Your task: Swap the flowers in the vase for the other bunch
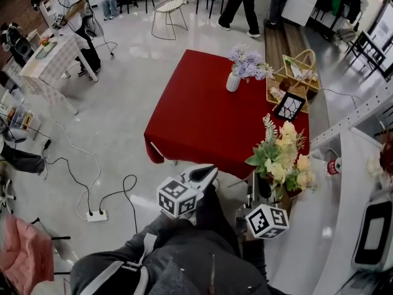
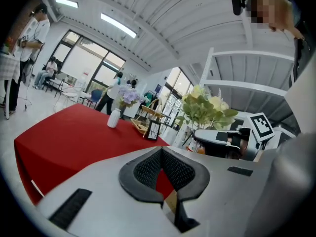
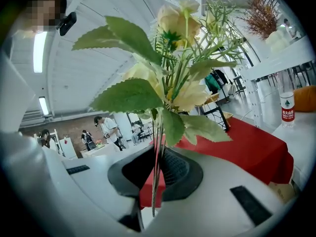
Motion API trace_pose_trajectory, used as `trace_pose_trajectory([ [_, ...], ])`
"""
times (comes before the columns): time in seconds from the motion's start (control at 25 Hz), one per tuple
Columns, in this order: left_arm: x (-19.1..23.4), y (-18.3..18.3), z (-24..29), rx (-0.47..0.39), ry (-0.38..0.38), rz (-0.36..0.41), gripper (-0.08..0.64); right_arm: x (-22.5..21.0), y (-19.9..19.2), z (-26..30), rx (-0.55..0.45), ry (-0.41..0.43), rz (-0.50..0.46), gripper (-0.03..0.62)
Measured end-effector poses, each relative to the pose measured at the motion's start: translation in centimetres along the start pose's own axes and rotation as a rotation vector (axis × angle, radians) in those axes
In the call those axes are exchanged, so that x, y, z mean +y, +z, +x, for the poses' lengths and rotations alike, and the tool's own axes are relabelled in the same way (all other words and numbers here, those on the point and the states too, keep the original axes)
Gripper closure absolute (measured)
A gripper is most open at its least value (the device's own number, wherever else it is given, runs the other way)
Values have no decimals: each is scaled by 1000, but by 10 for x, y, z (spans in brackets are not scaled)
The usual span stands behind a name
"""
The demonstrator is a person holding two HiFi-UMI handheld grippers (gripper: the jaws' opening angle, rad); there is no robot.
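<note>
Swap looks barely started. The right gripper point(image 3: 158, 174) is clamped on the thin stems of the yellow bunch point(image 3: 168, 83), jaws nearly together with the stems pinched between the pads, and the blooms stand upright above it at the near right of the scene. The left gripper point(image 2: 163, 169) is closed with nothing between its jaws, only red cloth showing through the gap. It hangs just left of the right one, off the near edge of the red table point(image 1: 196, 115). The white vase point(image 1: 233, 82) stands at the far side of the table, well apart from both grippers, and the purple flowers point(image 1: 249, 65) sit in it, not yet taken out. A wicker basket point(image 1: 298, 72) and a picture frame point(image 1: 289, 106) are to its right. Left to do, as I judge it: pull the purple flowers, set them aside, and put the yellow bunch in the vase.
</note>
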State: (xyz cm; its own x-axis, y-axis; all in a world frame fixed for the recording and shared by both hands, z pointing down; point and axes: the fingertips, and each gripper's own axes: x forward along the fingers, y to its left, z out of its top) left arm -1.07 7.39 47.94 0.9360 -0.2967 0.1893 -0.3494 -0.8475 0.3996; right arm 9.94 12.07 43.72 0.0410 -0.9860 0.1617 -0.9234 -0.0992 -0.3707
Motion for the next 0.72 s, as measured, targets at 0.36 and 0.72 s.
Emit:
trace_pose_trajectory([
  [0.36, 23, 23, 34, -5, 19, -3, 551, -17, 19, 45, 3, 25, 2, 560],
  [0.72, 55, 54, 76, -15, 41, 9, 551, -40, 42, 99, 7, 50, 4, 560],
])
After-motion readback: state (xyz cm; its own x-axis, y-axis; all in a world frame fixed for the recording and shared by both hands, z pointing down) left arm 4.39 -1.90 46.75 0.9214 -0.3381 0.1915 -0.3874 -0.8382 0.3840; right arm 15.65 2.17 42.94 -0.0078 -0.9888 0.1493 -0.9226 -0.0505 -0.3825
